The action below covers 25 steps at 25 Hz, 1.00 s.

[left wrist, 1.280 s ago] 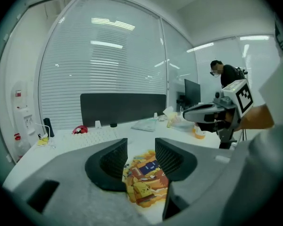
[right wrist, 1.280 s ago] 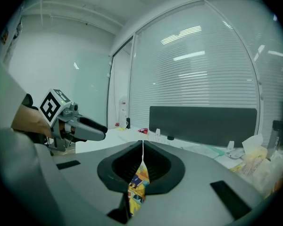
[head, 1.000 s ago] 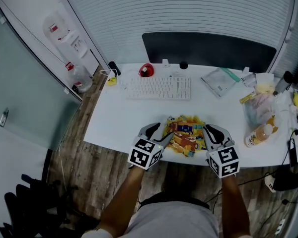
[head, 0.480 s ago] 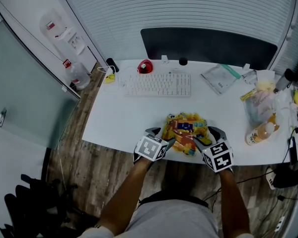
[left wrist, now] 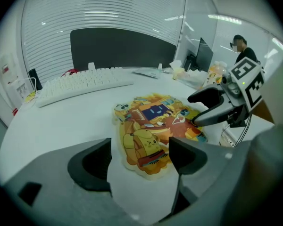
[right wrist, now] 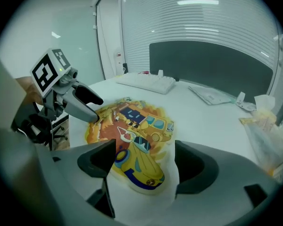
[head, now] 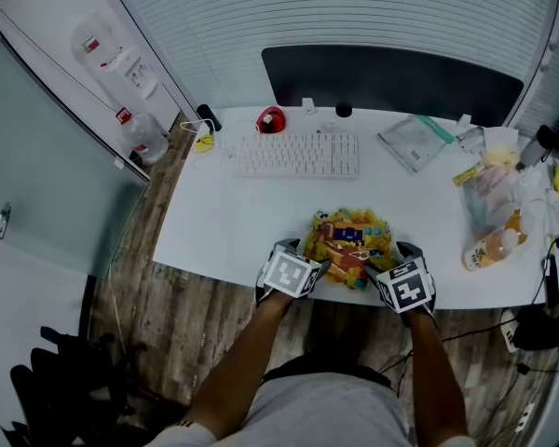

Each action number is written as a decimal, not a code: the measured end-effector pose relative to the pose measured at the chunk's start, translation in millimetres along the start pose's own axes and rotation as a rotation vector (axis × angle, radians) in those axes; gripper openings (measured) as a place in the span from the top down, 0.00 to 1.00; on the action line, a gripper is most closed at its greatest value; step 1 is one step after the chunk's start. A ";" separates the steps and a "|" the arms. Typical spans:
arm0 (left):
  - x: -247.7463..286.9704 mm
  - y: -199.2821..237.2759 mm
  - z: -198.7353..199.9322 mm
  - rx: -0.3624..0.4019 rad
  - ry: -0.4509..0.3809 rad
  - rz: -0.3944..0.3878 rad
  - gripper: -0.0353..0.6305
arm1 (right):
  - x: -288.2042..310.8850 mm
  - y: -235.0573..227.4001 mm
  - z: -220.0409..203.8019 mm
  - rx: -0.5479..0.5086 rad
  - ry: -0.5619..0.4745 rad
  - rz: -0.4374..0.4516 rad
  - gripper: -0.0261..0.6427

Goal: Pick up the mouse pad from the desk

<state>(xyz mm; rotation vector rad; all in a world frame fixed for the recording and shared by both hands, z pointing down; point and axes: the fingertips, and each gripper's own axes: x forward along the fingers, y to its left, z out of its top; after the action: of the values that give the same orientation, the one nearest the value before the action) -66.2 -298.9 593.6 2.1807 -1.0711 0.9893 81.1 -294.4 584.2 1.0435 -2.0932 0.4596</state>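
The mouse pad (head: 349,242), a yellow and orange cartoon print, lies flat on the white desk (head: 224,222) near its front edge. My left gripper (head: 305,257) is at the pad's near left corner and my right gripper (head: 392,261) at its near right corner. Both have just been opening and stand open. In the left gripper view the mouse pad (left wrist: 153,126) has its near edge in the gap of the left gripper (left wrist: 139,161), untouched, with the right gripper (left wrist: 196,108) beyond. In the right gripper view the mouse pad (right wrist: 132,131) lies likewise before the right gripper (right wrist: 144,166), the left gripper (right wrist: 98,108) opposite.
A white keyboard (head: 298,155) and a red mouse (head: 271,119) lie at the back, before a dark panel (head: 391,82). On the right stand a plastic bag (head: 489,198), an orange drink bottle (head: 492,247) and a clear packet (head: 412,144). A person (left wrist: 243,51) stands far off.
Both grippers have come down to the desk's front edge at the pad's near corners, and their jaws stand wider apart. The pad has not moved.
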 end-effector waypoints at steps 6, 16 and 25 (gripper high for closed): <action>11.2 -1.3 -5.7 0.012 -0.008 0.003 0.37 | 6.2 2.3 -5.5 0.045 0.012 0.009 0.46; 6.7 -8.6 -5.2 0.017 -0.015 0.025 0.38 | 5.8 4.6 -5.6 0.071 -0.002 -0.001 0.46; 6.8 -9.1 -4.5 0.024 -0.041 0.028 0.39 | 0.2 14.4 -0.5 0.110 -0.046 0.068 0.60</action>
<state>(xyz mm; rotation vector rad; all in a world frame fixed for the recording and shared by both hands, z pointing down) -57.6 -293.7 600.5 2.2194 -1.1169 0.9787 69.8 -285.5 584.8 1.0566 -2.1699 0.5951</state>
